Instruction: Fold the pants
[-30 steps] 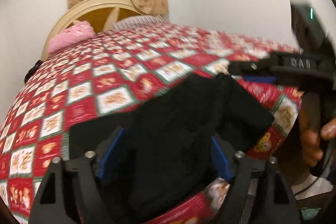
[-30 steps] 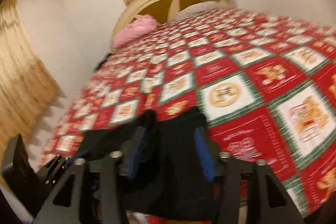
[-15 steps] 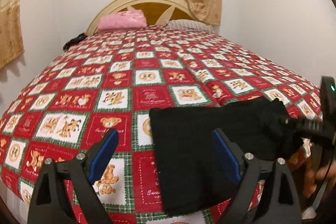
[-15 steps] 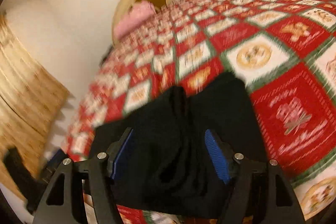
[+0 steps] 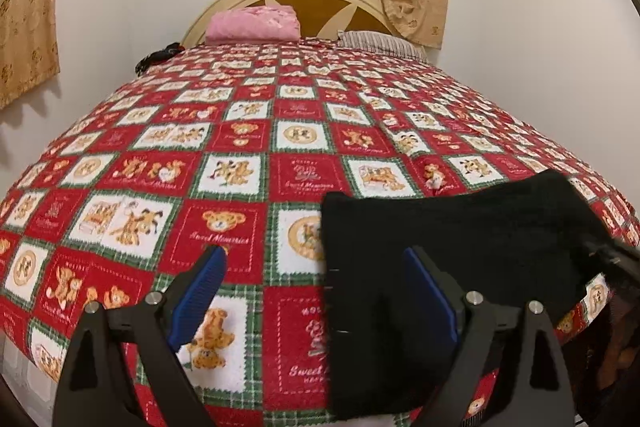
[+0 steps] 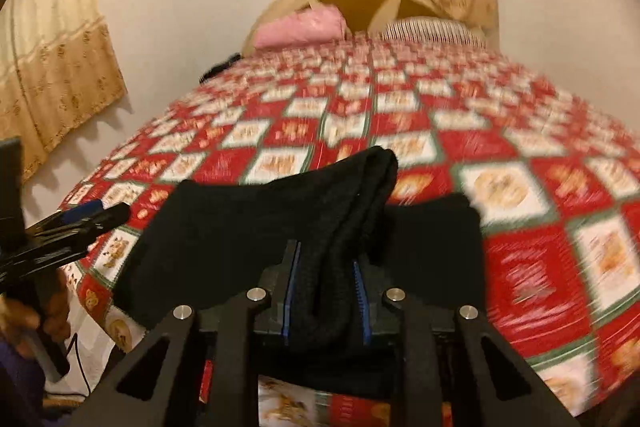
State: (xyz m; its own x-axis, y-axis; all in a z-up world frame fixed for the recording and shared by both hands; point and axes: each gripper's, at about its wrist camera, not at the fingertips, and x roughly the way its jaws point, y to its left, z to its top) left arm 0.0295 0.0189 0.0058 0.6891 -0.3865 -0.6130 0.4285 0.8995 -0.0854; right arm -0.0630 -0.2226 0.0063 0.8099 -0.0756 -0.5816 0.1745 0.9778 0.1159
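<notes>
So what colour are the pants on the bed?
Black. The pants show best in the left wrist view.

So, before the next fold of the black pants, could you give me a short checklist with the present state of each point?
1. Right gripper grips the pants: ok. Its fingers have just been closing and a bunched fold sits between the pads.
2. Left gripper free: ok, open wide, only one finger over the cloth.
3. Pants lie flat: not ok, a ridge rises ahead of the right gripper.
4. Pants fully on the bedspread: not ok, the near edge hangs over the bed edge.
5. How many layers are gripped: cannot tell.
</notes>
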